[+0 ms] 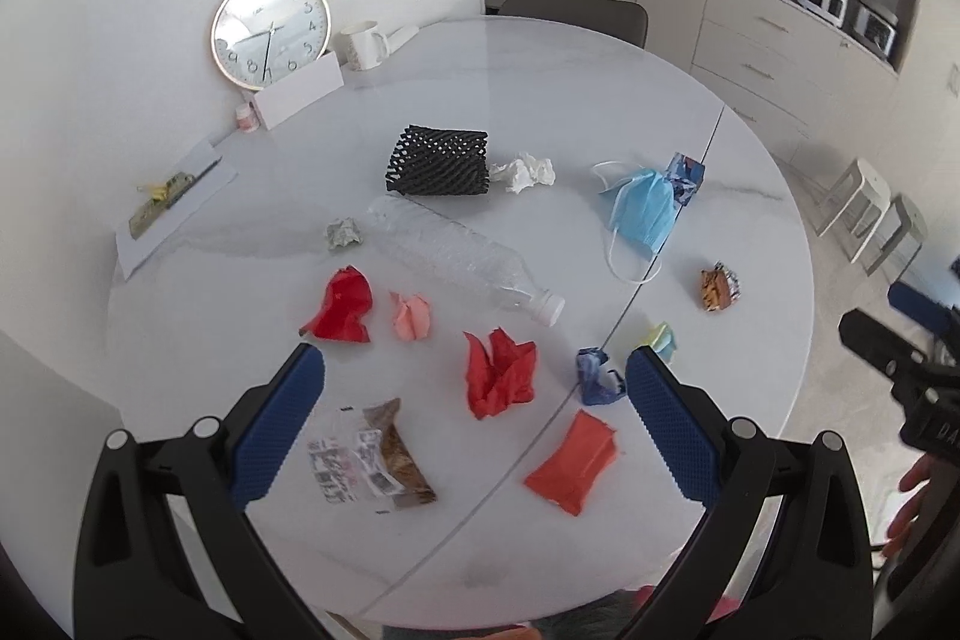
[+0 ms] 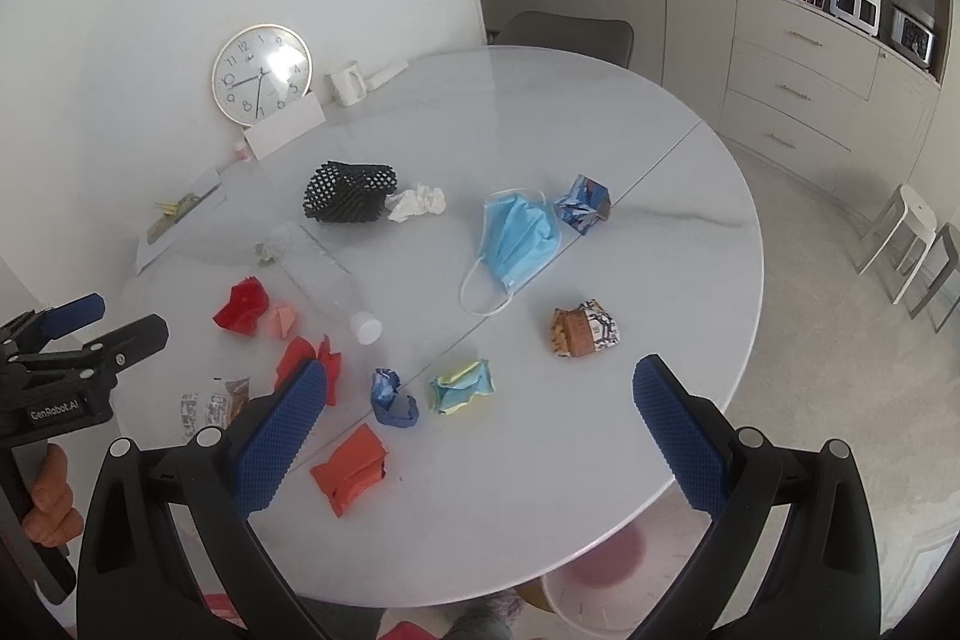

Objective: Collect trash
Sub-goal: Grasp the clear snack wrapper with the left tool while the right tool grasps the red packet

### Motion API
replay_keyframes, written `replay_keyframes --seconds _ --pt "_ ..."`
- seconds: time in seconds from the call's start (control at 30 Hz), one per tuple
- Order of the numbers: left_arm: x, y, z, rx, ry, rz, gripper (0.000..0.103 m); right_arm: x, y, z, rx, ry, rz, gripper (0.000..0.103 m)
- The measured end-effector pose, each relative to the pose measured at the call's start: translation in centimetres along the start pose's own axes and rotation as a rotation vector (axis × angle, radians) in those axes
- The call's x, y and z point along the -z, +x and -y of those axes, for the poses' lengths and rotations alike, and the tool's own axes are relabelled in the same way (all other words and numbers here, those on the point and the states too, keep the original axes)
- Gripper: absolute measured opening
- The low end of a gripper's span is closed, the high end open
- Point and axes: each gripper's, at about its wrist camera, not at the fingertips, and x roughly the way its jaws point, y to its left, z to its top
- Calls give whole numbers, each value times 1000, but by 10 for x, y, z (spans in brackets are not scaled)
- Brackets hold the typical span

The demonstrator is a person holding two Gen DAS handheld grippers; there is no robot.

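Risk, by estimate: rolling of the clear bottle (image 1: 462,259) ahead of the left claw (image 1: 474,388) if nudged; snagging of the blue mask (image 2: 519,235) loops on neighbouring scraps; light paper skidding off the table (image 2: 600,460). Left claw wide open, empty, touching nothing, above red paper (image 1: 501,379) between its tips. Right claw (image 2: 480,394) likewise wide open, empty, above blue wad (image 2: 393,397) and yellow-blue wrapper (image 2: 462,387).

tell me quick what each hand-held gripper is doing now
Left hand-held gripper: open, holding nothing, above the table.
Right hand-held gripper: open, holding nothing.
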Motion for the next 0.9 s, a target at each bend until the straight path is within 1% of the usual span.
replay_keyframes --seconds 0.07,0.1,0.2,0.23,0.33,0.4,0.47,0.53,0.6,0.67,0.77,0.9 --pt "5 6 -11 14 71 7 97 4 8 -10 9 3 -24 101" --pt "9 11 -17 34 105 1 97 5 11 -14 14 8 -33 101" --pt "18 30 -38 85 196 -51 97 14 26 -30 21 32 -78 101" --pt "23 39 -47 116 225 -83 97 18 32 -37 23 43 -97 101" --pt "37 62 -65 212 288 -146 97 33 50 -54 23 100 -155 101" --pt "50 78 -72 271 347 -175 97 44 60 -63 21 150 -185 101" --pt "61 91 -74 303 425 -188 97 54 70 -72 24 201 -208 101" --pt "73 104 -74 320 533 -196 96 63 81 -79 39 243 -232 101" --pt "83 115 -74 332 639 -180 96 73 93 -87 58 272 -257 101" --pt "87 127 -75 355 714 -181 96 80 104 -94 93 293 -274 101" --pt "89 146 -77 400 764 -208 96 89 115 -100 134 347 -290 101" --pt "88 159 -81 484 753 -240 96 94 119 -103 167 439 -283 101"
